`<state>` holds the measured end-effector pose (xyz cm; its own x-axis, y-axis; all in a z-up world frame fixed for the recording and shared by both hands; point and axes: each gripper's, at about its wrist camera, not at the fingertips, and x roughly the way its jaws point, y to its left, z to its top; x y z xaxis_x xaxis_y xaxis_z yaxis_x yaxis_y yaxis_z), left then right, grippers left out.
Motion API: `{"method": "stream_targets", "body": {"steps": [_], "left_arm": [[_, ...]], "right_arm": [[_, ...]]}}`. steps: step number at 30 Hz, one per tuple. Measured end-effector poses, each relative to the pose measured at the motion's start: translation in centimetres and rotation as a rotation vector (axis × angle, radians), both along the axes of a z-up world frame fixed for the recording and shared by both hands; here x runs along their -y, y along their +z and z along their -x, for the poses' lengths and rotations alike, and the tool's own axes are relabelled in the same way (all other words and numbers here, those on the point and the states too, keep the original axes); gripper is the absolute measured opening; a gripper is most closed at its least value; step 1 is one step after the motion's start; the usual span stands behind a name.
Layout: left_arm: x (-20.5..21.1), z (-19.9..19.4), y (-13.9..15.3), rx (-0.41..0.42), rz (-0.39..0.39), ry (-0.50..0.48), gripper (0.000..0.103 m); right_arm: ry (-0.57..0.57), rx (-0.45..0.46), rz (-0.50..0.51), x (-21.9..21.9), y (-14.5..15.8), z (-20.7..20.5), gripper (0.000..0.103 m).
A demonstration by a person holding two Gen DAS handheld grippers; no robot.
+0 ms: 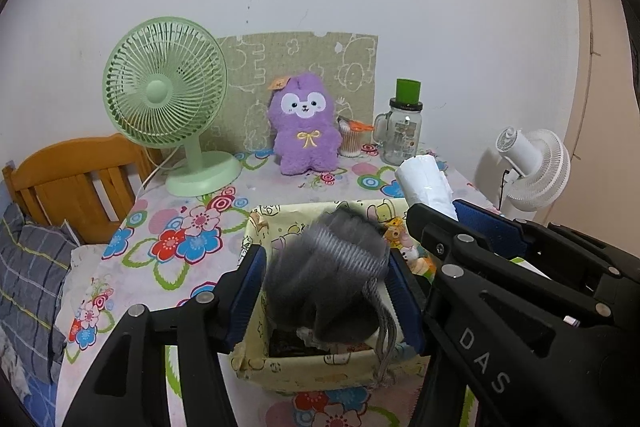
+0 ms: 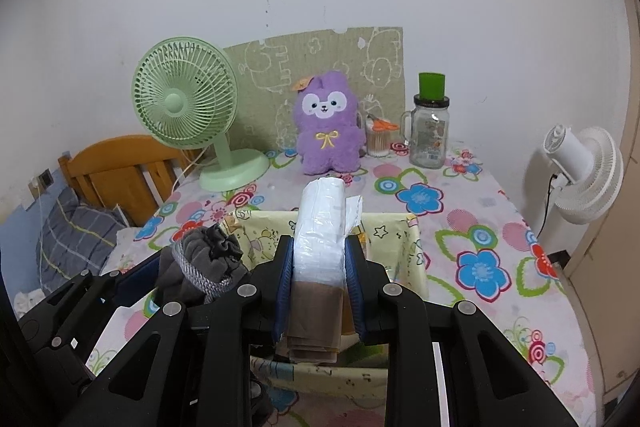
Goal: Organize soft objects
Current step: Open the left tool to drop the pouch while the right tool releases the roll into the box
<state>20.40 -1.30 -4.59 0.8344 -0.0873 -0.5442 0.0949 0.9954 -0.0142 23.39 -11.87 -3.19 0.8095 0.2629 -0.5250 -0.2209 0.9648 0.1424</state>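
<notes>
Low in the left wrist view, the left gripper (image 1: 326, 291) is clamped on a grey drawstring pouch (image 1: 326, 267), held over the yellow fabric bin (image 1: 320, 371) on the flowered table (image 1: 192, 239). At the bottom centre of the right wrist view, the right gripper (image 2: 320, 285) pinches a white plastic-wrapped packet (image 2: 322, 227) with a brown folded layer below, also above the bin. Farther back, toward the upper middle, a purple plush toy (image 2: 326, 125) sits upright between a green fan (image 2: 184, 107) and a glass jar (image 2: 430, 131), against the wall.
</notes>
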Motion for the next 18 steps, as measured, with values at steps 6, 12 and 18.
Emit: {"method": "stream_targets", "body": {"steps": [6, 12, 18], "left_arm": [[0.0, -1.0, -0.7, -0.012, -0.004, 0.004, 0.078], [-0.4, -1.7, -1.6, -0.036, 0.002, 0.012, 0.081], [-0.6, -1.9, -2.0, -0.046, -0.014, 0.027, 0.081]], "right_arm": [[0.001, -0.011, -0.003, -0.2, -0.8, -1.2, 0.028], [0.019, -0.036, -0.005, -0.7, -1.7, -2.2, 0.028], [0.024, -0.048, 0.01, -1.3, -2.4, -2.8, 0.033]]}}
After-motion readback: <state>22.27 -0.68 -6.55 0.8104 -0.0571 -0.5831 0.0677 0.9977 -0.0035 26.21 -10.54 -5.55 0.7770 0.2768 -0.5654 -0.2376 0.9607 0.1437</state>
